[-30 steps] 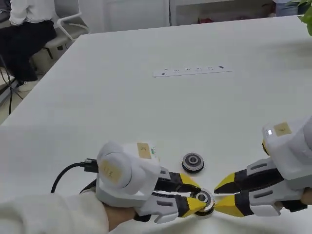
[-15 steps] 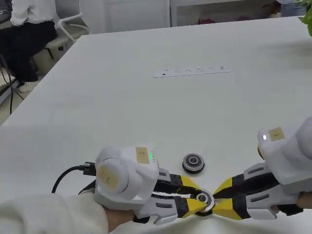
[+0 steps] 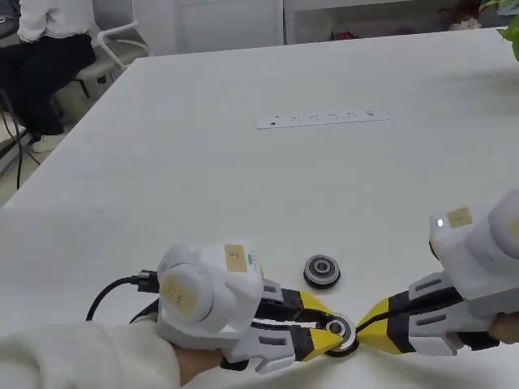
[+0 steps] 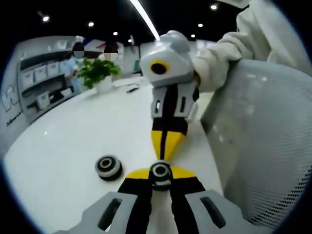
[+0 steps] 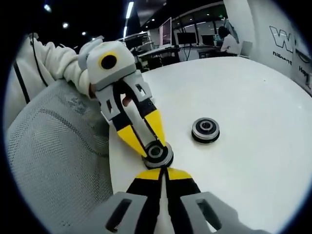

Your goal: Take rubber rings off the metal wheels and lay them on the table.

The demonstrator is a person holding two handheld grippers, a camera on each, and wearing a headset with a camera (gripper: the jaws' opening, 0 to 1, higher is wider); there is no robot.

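head view: from above, the left gripper (image 3: pixel 321 322) and right gripper (image 3: pixel 369 324) meet nose to nose at the near edge of the white table (image 3: pixel 243 178); a power strip (image 3: pixel 322 119) lies further up and a seated person (image 3: pixel 45 40) is off at the far corner
gripper views: these add a mesh chair back (image 5: pixel 53 146) right beside the table and a potted plant (image 4: pixel 97 73) on its far end (probably the leaves in the head view's top right corner)
held wheel (image 5: pixel 157 152): small round metal disc, shiny hub with a hole, black rubber ring (image 5: pixel 169 158) on its rim; it's between the two grippers at the table edge, can't tell if it's lifted off the top
spare wheel (image 3: pixel 321 270): same build, lying flat on the table just past the grippers, ring on, nothing touching it
left jaws: narrow gap, yellow tips clamped on either side of the held wheel
right jaws: squeezed to a thin slit, the point touching the wheel's black rim; too small to tell if it's actually nipping the ring
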